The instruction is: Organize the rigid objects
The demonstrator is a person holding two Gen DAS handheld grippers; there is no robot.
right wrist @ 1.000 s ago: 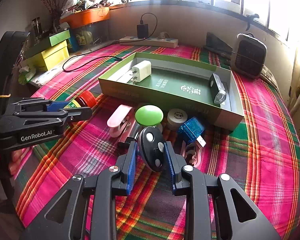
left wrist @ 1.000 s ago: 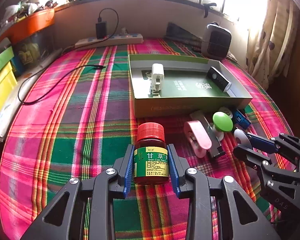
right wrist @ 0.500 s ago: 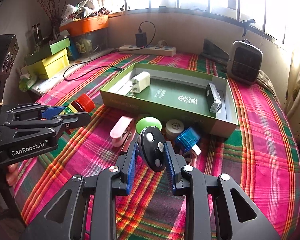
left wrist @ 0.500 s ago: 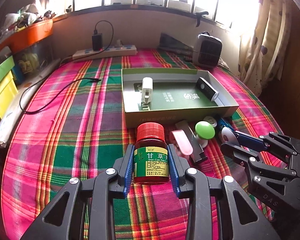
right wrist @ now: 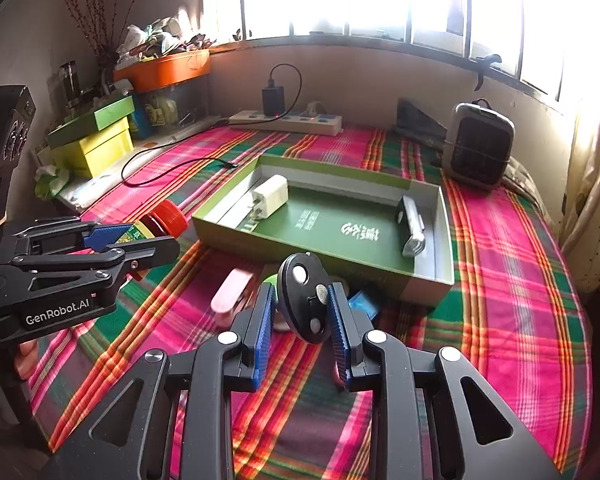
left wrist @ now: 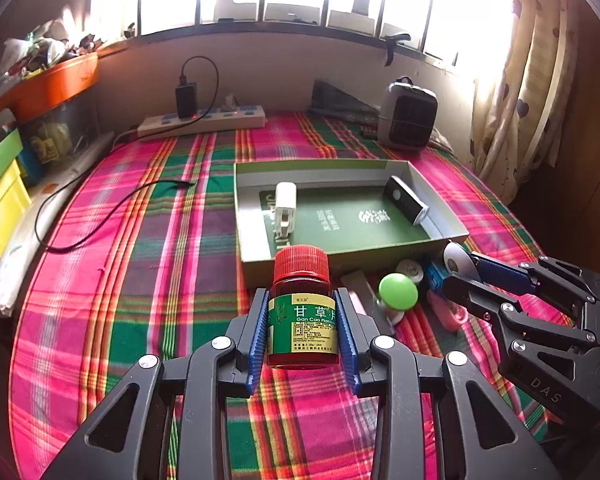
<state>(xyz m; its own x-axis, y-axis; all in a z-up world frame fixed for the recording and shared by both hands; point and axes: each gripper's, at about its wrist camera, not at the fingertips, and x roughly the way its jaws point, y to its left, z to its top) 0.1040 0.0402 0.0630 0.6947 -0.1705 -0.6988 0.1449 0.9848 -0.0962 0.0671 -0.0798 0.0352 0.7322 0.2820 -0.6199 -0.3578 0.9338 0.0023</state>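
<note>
Two grippers loaded: left gripper [left wrist: 302,332] clamps a red-capped bottle [left wrist: 302,312], right gripper [right wrist: 302,316] clamps a black oval gadget [right wrist: 305,298], both above the cloth before the green box [right wrist: 420,280]. Box centre bare. Clutter behind the gadget partly hidden.

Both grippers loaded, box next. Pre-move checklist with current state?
1. Left gripper grip on the red-capped bottle: ok, blue fingers press both sides of the label and the bottle is upright.
2. Right gripper grip on the black oval key fob: ok, pinched at its edges.
3. Both items clear of the cloth: cannot tell.
4. Free floor in the green box: ok, middle bare between the white charger and the dark bar-shaped device.
5. Path over the near wall: ok, only low clutter such as the pink clip lies before it.
</note>
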